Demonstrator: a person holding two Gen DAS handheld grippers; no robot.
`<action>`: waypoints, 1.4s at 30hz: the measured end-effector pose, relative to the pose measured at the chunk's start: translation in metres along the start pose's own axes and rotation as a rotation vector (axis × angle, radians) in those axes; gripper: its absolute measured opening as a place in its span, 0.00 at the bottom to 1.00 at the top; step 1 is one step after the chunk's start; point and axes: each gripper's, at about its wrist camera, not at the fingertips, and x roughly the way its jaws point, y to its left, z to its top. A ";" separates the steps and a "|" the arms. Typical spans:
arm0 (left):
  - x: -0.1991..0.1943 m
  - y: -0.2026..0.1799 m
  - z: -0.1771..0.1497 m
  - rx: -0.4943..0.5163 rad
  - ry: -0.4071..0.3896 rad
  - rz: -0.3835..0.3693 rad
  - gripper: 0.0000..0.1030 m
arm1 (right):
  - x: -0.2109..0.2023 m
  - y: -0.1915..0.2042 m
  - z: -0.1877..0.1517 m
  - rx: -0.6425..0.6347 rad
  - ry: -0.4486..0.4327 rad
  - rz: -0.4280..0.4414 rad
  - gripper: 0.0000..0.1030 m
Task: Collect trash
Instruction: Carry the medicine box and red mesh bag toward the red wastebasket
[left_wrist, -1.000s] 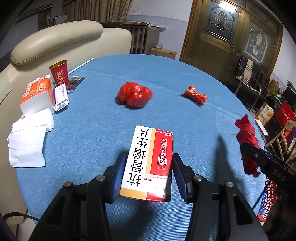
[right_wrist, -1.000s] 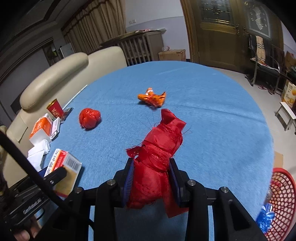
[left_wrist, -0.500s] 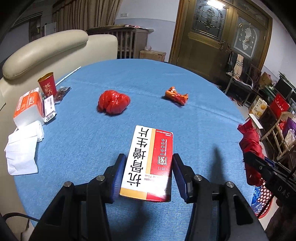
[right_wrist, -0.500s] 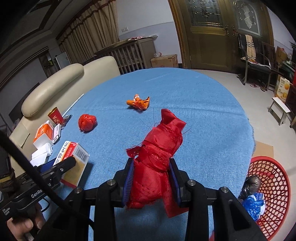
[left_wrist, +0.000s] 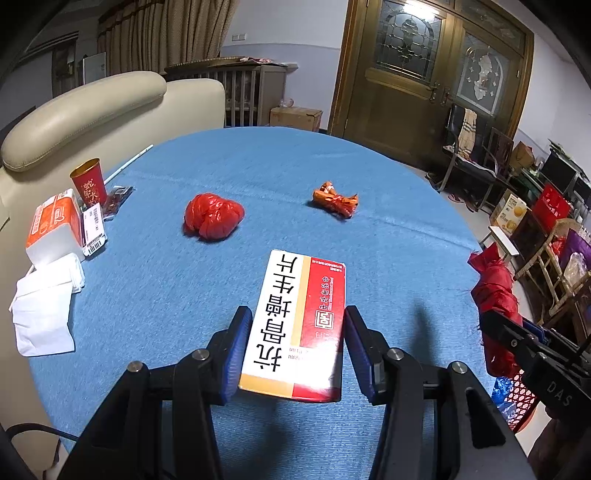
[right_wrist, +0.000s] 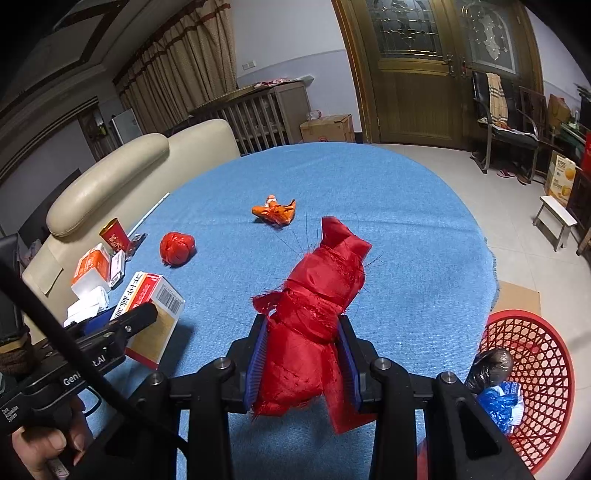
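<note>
The left tongs (left_wrist: 295, 347) clench a red-and-white box (left_wrist: 299, 325) at lower centre; the right tongs (right_wrist: 303, 354) grip a red cloth bundle (right_wrist: 317, 306), both held above the blue desk (left_wrist: 280, 173). At lower right of the right view sits one red basket (right_wrist: 535, 354) on the floor, holding a dark wad and blue plastic. Two scraps lie mid-desk — a red bag (left_wrist: 213, 216) and an orange wrapper (left_wrist: 335, 199) — with bare cloth around them. One red cup (left_wrist: 88, 182) stands near the left edge.
</note>
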 end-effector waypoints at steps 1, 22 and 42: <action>0.000 -0.001 0.000 0.001 -0.001 -0.002 0.51 | 0.000 -0.001 -0.001 0.002 0.000 -0.001 0.38; -0.005 -0.023 0.001 0.042 -0.011 -0.030 0.51 | -0.008 -0.023 -0.005 0.060 -0.016 -0.023 0.38; -0.010 -0.068 0.005 0.136 -0.026 -0.078 0.51 | -0.025 -0.065 -0.010 0.146 -0.046 -0.053 0.38</action>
